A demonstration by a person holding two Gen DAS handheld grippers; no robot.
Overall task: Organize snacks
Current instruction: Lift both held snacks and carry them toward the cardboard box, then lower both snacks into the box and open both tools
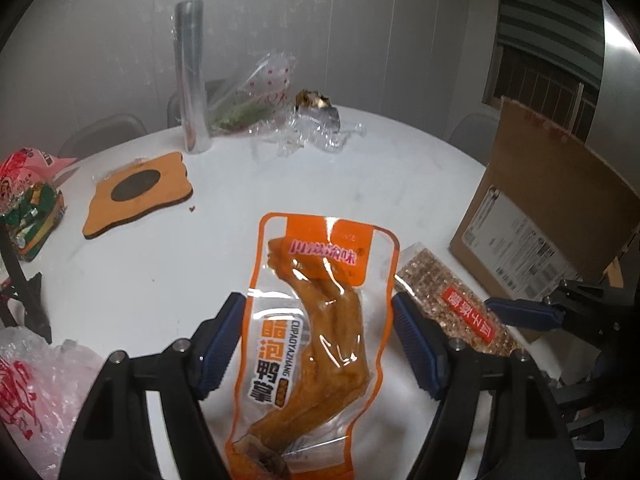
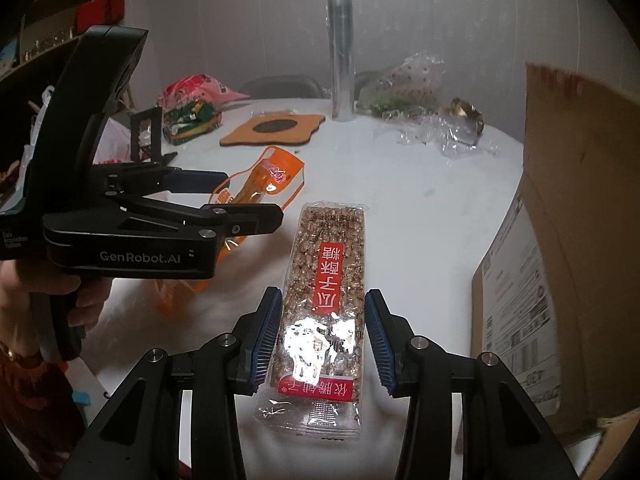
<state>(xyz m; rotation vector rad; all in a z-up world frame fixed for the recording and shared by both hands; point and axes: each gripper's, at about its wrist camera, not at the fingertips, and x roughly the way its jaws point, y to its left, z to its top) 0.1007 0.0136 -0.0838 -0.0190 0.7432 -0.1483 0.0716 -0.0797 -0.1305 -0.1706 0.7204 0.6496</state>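
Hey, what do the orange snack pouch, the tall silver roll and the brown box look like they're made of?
Orange snack pouch: glossy plastic film, partly clear; glare streaks, and the contents show through. Tall silver roll: shiny, probably rolled film or foil; which one is unclear. Brown box: matte brown cardboard, with printed labels on its side.

The left wrist camera sits just behind the left gripper (image 1: 318, 334) and looks forward and down along its two fingers at the white table (image 1: 248, 208). The right wrist camera sits the same way behind the right gripper (image 2: 320, 332). Both look very close at what lies between their fingers. Both views share the far side of the table: the shiny roll (image 1: 191, 80) (image 2: 341, 56) standing straight ahead and the cardboard box (image 1: 548, 216) (image 2: 576, 216) off to each gripper's right.
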